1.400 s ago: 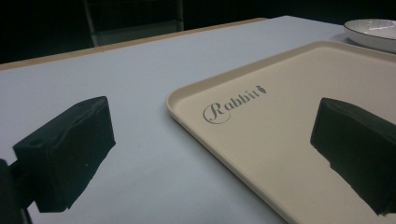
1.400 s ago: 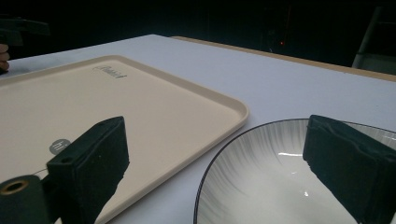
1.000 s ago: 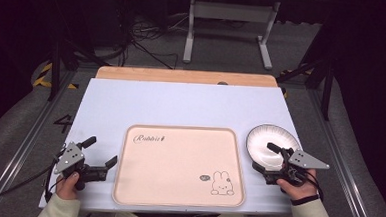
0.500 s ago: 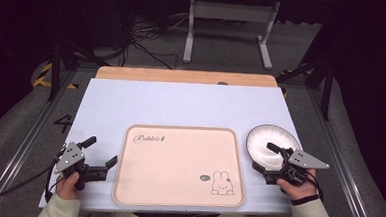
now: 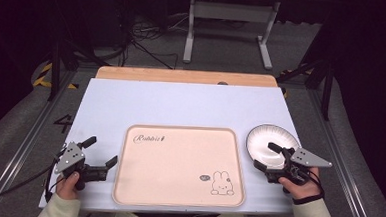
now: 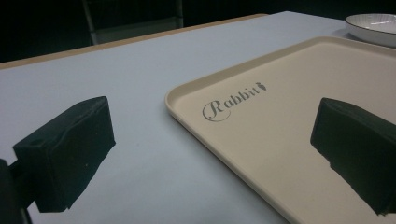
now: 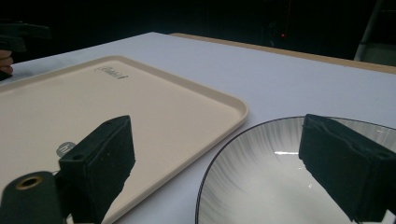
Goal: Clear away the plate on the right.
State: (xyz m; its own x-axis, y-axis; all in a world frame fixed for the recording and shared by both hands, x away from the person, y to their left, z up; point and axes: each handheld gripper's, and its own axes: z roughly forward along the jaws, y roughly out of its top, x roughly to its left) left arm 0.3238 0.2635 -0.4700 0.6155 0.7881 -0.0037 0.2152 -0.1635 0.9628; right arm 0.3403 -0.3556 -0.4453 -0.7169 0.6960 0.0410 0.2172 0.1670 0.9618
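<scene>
Both tongs stand apart, gripping nothing. We see the right gripper [image 5: 267,156] straddling the near rim of the plate [image 5: 264,138], which sits just right of the tray [image 5: 176,198]; the left gripper [image 5: 100,152] waits off the tray's left edge, well away.

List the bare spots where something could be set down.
The tray is bare apart from its print. The table is free from the tray's far rim to the far edge. Crowded: right of the tray, where the plate and right tongs sit; left tongs flank the tray's left side.
</scene>
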